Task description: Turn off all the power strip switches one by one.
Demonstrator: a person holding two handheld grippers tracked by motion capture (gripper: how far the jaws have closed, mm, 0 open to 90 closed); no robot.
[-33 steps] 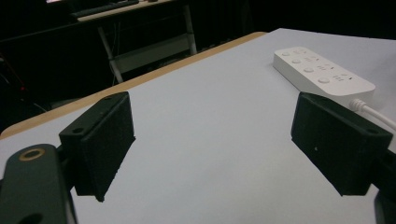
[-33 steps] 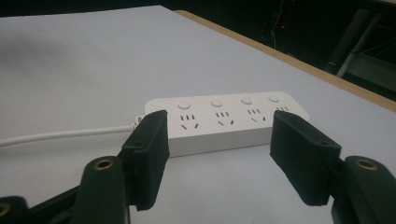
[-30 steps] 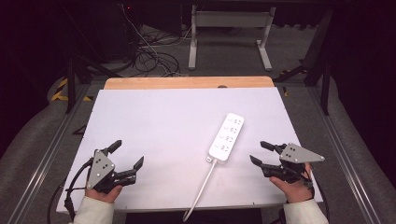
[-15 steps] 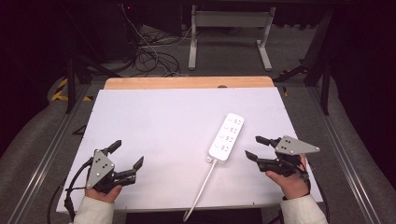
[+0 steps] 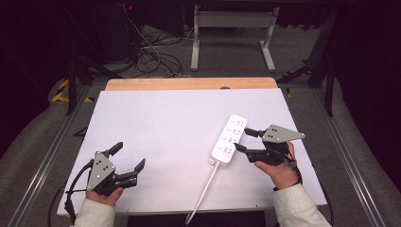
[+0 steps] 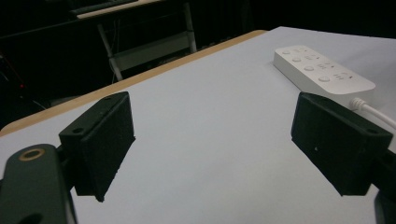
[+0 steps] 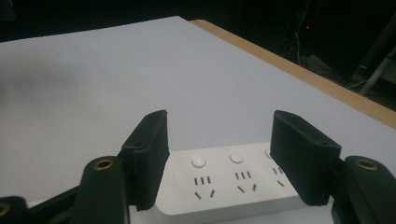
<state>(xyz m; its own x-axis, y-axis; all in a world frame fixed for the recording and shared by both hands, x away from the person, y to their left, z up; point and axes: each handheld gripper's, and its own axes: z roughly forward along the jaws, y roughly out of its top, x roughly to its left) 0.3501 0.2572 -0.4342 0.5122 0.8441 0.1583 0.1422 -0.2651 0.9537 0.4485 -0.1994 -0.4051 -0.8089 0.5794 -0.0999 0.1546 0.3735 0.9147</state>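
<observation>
One power strip [image 5: 229, 139] lies beside the wide-open, empty right gripper [image 5: 245, 141]; left gripper [image 5: 127, 158] likewise.

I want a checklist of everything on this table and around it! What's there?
Surface: white table top with a wooden strip along the far edge.
Job's things: white power strip lying flat at the right of the middle, sockets and round buttons up.
Clutter: nothing seen.
Grippers: left gripper open, low at the near left corner, holding nothing; right gripper open, jaws beside the power strip's right side, not gripping it.
Cables: the strip's white cord runs off the near edge; a black cable trails from the left gripper.
Surroundings: dark room, tangled wires on the floor, a grey metal stand beyond the table.
</observation>
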